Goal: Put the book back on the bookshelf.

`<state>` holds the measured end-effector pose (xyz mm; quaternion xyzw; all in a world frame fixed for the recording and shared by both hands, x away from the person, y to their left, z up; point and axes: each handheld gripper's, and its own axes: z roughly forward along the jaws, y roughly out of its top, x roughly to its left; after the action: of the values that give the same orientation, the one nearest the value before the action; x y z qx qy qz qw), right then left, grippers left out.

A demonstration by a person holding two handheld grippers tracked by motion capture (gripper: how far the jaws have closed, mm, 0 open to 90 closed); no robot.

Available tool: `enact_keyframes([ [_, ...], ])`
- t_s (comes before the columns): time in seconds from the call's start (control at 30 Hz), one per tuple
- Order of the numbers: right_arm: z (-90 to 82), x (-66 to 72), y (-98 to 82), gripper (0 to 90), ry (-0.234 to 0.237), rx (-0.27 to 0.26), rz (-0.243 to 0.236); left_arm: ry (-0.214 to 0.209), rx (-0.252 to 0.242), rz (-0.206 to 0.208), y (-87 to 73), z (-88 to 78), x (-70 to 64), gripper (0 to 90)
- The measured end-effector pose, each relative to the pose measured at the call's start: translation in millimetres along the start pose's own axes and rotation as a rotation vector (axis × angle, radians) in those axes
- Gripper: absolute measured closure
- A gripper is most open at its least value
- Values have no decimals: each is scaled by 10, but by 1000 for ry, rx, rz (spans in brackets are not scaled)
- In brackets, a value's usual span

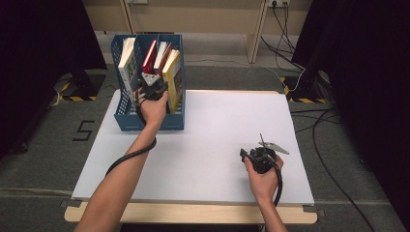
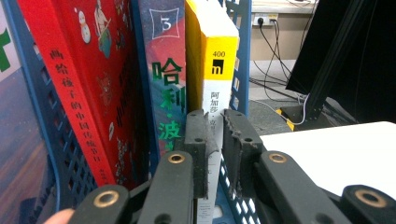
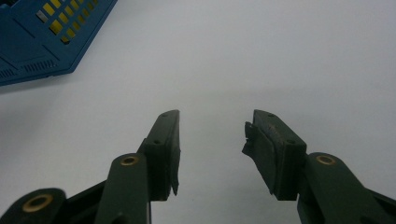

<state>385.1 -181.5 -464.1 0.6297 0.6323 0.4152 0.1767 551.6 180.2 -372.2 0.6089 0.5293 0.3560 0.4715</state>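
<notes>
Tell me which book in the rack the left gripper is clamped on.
The yellow book, rightmost in the blue rack. The left gripper pinches its white-and-yellow spine; the red and dark blue books stand untouched beside it.

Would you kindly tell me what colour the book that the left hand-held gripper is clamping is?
Yellow cover, white spine; the book shows best in the left gripper view.

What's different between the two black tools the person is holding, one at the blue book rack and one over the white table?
The left black tool has its jaws almost together, while the right black tool has them wide apart. The left tool is at the spine of a yellow-and-white book in the blue plastic rack. The right tool has nothing between its jaws, above the white tabletop. Both are hand-held.
</notes>
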Motion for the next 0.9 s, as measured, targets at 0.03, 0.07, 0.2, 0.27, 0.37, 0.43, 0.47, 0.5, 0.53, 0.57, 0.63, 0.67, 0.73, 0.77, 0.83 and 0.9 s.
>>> enact_keyframes([
  [0.03,0,-5,1,532,-1,-1,-7,-1,3,0,1,5,0,795],
  [0.07,3,-10,1,532,-1,-5,-15,-1,6,0,-2,11,0,797],
  [0.2,4,-14,4,532,2,-6,-17,3,25,6,-34,51,5,797],
  [0.27,-1,-17,6,532,-1,-8,-14,2,28,7,-41,58,10,799],
  [0.37,-3,-21,8,532,-2,-11,-10,-5,25,5,-37,43,9,789],
  [0.43,-4,-22,8,532,-2,-9,-11,-10,22,3,-33,20,17,772],
  [0.47,-3,-22,8,532,-1,-10,-15,-11,19,1,-29,7,26,767],
  [0.5,-3,-21,8,532,-1,-11,-16,-13,19,-3,-25,-7,36,762],
  [0.53,-4,-15,7,532,0,-10,-12,-18,19,-6,-22,-23,46,753],
  [0.57,-4,-15,7,532,0,-9,-15,-18,16,-6,-20,-33,50,745],
  [0.63,-4,-8,5,532,0,-8,-12,-22,16,-2,-15,-68,62,730],
  [0.67,-2,-11,5,532,1,-10,-18,-25,17,2,-14,-80,67,726],
  [0.73,-3,-4,7,532,0,-10,-13,-30,20,7,-12,-102,74,716],
  [0.77,-3,-3,7,532,1,-10,-13,-36,22,7,-12,-116,77,710],
  [0.83,-4,0,6,532,0,-10,-14,-45,22,3,-16,-143,82,698],
  [0.9,-1,-1,3,532,1,-10,-17,-55,24,0,-24,-169,85,683],
])
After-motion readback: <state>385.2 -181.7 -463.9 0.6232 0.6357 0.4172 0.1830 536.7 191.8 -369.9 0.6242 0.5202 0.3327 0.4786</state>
